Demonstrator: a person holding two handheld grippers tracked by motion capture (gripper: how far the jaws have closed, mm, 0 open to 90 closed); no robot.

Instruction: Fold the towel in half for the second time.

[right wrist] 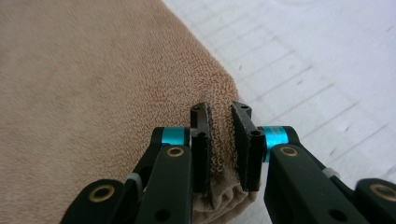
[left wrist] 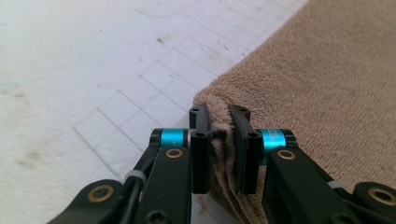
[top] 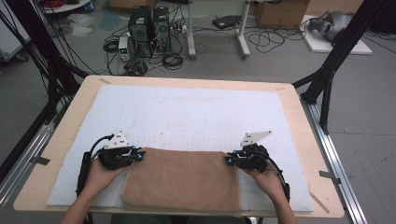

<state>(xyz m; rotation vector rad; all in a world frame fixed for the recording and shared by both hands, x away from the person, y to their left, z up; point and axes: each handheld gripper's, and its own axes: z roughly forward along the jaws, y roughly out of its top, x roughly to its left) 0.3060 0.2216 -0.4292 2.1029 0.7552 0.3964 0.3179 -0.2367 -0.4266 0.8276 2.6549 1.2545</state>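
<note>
Lying flat at the near edge of the bench [top: 299, 121], on a white mat [top: 187, 116], is a folded tan towel [top: 182, 179]. The left gripper [top: 138, 155] has its jaws nearly closed, pinching the towel's far left corner, with the cloth bunched between them. The right gripper [top: 227, 160] grips the far right corner the same way, jaws pressed on a fold of cloth.

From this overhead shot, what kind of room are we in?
Probably a robotics lab or data-collection rig: desktop computer towers and loose cables on the floor, black frame struts, a padded table.
</note>
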